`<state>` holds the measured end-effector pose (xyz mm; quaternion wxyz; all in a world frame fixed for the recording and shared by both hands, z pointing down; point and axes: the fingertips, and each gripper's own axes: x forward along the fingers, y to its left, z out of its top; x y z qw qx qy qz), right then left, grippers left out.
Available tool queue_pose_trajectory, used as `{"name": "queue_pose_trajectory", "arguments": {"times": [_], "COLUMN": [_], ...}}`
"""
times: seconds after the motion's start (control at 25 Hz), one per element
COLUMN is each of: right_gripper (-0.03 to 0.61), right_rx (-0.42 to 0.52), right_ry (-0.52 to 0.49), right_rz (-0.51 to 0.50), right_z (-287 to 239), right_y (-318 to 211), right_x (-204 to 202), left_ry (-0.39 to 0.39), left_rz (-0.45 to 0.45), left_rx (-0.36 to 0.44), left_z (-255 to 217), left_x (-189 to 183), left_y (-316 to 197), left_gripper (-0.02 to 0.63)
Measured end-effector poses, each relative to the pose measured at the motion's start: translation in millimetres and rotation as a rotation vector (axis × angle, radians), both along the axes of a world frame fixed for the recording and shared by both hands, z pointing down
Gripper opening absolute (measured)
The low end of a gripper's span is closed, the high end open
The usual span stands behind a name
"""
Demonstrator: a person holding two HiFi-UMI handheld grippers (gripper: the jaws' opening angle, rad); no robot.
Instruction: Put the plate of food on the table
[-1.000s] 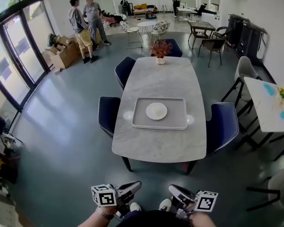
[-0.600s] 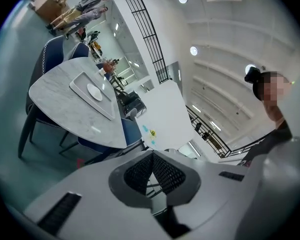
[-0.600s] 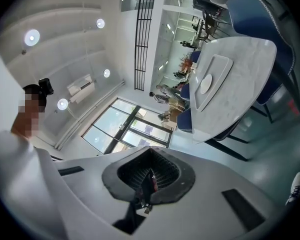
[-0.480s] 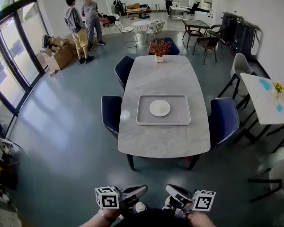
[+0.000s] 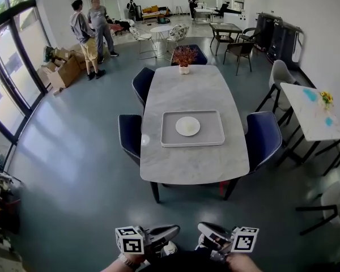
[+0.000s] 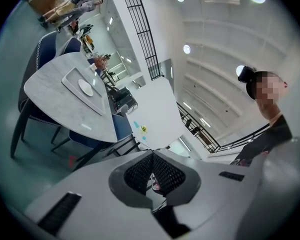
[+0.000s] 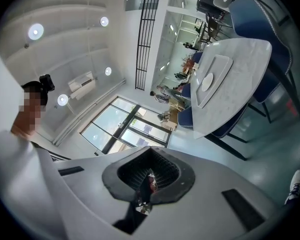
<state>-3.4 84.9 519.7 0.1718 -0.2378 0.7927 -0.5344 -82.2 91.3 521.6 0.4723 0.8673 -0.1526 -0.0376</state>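
Plate (image 5: 187, 126), white and round, at the middle of a grey tray (image 5: 169, 141) on the marble counter (image 5: 184, 92); whether food lies on it cannot be told from this far off; blue chairs (image 5: 263, 139) along both long sides, potted plant (image 5: 184, 55) at the far end, two people (image 5: 82, 34) standing by the windows beyond. Left gripper (image 5: 174, 229) and right gripper (image 5: 202, 228) low at the bottom edge of the head view, close to the person's body, side by side and pointing roughly level toward the counter; a stretch of bare floor (image 5: 85, 169) lies between them and its near edge. Left jaws closed, pads meeting, nothing between them; right jaws likewise together and empty. Change over the last second: slight; the head view has swung a little, so that the counter and the people sit somewhat differently in it; both grippers have kept their place low in the view with jaws closed throughout; plate and tray unmoved on the counter. Bearing on the task: approach only, by this reading; nothing touched yet; jaws must open and reach the counter before the plate can be handled.
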Motion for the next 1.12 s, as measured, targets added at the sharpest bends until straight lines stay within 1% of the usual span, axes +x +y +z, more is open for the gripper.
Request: {"name": "queue_pose_trajectory", "arguments": {"times": [0.12, 0.2, 0.28, 0.4, 0.56, 0.64, 0.68, 0.8, 0.84, 1.0, 1.12], "right_gripper": [0.011, 0.011, 0.011, 0.011, 0.011, 0.011, 0.011, 0.011, 0.011, 0.011, 0.011], "right_rx": [-0.005, 0.009, 0.026, 0.033, 0.025, 0.008, 0.012, 0.053, 0.054, 0.032, 0.039], "right_ry": [-0.014, 0.011, 0.026, 0.047, 0.013, -0.031, -0.029, 0.057, 0.060, 0.008, 0.027], "right_rz": [0.008, 0.011, 0.008, 0.004, -0.002, -0.006, -0.009, -0.014, -0.014, -0.013, -0.011], "right_z": [-5, -5, -6, -7, -9, -11, -12, -11, -11, -14, -12], "right_y": [3, 3, 4, 4, 6, 7, 7, 6, 7, 9, 9], "right_x": [-2, -2, -4, -5, -10, -14, -14, -11, -10, -11, -10], "left_ry": [0.014, 0.009, 0.002, 0.011, 0.022, 0.021, 0.021, 0.032, 0.035, 0.030, 0.024], "left_rz": [-0.017, -0.041, -0.060, -0.078, -0.083, -0.079, -0.080, -0.088, -0.088, -0.091, -0.086], "left_rx": [-0.014, -0.047, -0.063, -0.051, -0.043, -0.033, -0.032, -0.046, -0.049, -0.048, -0.049], "left_z": [0, 2, 4, 1, 0, 0, 0, 2, 2, -1, -1], "left_x": [-4, -8, -13, -20, -20, -19, -19, -21, -21, -18, -18], "left_y": [-1, -2, -3, -5, -6, -5, -4, -1, 0, 1, 1], "left_gripper": [0.006, 0.006, 0.006, 0.006, 0.006, 0.006, 0.006, 0.006, 0.006, 0.006, 0.006]}}
